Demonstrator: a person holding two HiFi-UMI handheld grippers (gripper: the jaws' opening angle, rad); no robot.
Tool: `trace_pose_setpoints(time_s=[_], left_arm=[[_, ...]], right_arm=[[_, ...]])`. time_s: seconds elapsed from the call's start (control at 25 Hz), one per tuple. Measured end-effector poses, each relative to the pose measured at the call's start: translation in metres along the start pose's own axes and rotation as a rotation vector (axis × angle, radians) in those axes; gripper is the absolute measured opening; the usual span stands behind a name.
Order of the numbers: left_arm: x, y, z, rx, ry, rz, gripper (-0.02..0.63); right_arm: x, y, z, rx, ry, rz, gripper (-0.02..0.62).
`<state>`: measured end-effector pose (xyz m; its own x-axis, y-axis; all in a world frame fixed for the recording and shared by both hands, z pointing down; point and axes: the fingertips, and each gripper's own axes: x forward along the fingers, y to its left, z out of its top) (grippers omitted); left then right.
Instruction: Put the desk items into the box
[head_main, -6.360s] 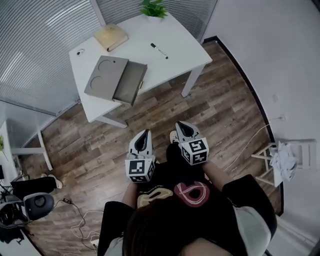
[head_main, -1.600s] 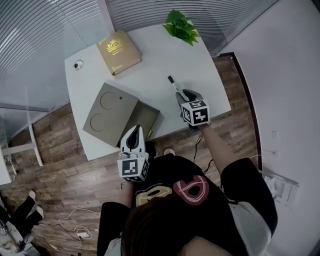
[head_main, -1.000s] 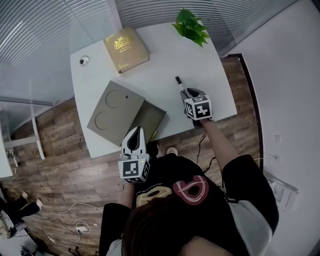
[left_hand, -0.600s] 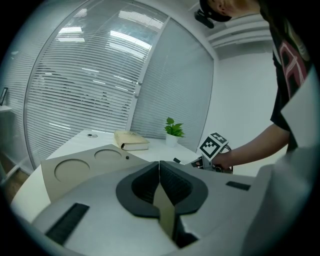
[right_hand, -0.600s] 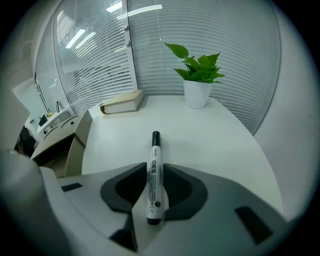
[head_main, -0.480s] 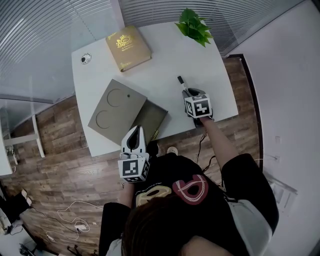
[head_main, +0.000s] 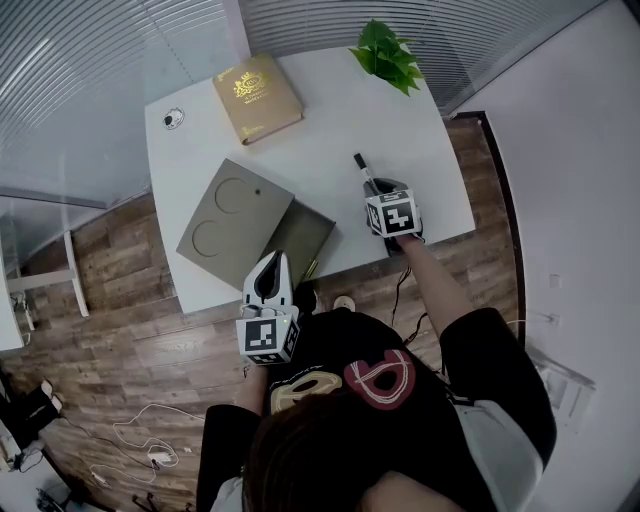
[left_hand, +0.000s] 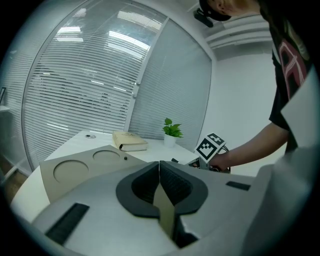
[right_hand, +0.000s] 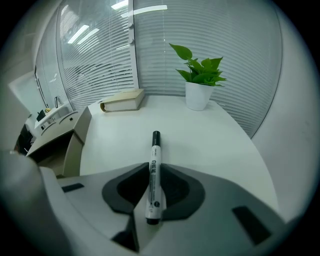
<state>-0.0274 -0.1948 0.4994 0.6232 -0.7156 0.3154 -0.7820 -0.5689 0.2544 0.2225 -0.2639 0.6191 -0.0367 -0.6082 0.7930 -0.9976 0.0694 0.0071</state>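
1. Slip risk: the right gripper (head_main: 380, 192) has just been closing its fingers, and the marker (right_hand: 154, 165) stands between them with the pads against both sides of its barrel. The grip sits on the rear half, so the long capped end may droop or swing on lift.
2. Roll risk: the barrel is round and looks smooth. If the pads let go early, it probably rolls across the bench (head_main: 320, 110) toward the edge at 3 o'clock.
3. Placement risk: the box (head_main: 300, 240) lies at 8 o'clock from the right gripper, its tray only partly drawn out from under the lid (head_main: 232, 212). A long marker carried crosswise may catch the tray wall.
4. The left gripper (left_hand: 159, 167) has its fingers pressed together on nothing, near the bench's front edge.
5. Marker appearance: slim white barrel with dark print and a black cap pointing to 11 o'clock in the head view. It lies flat on the bench.
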Motion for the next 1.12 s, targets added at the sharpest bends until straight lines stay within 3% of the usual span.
trace_pose_setpoints(time_s=[0.28,0.72,1.12], left_arm=[[-0.006,-0.002,0.002,-0.002,-0.011,-0.010,0.018],[-0.017,-0.013,0.008,0.011,-0.046,-0.024,0.018],[-0.033,-0.015,0.015,0.013,-0.096,0.023,0.018]], right_arm=[[-0.008,0.003,-0.002,0.018,-0.005,0.010,0.077],[-0.047,0.018,0.009,0.002,-0.154,0.087,0.075],[-0.075,0.043,0.010,-0.103,-0.231,0.175,0.074]])
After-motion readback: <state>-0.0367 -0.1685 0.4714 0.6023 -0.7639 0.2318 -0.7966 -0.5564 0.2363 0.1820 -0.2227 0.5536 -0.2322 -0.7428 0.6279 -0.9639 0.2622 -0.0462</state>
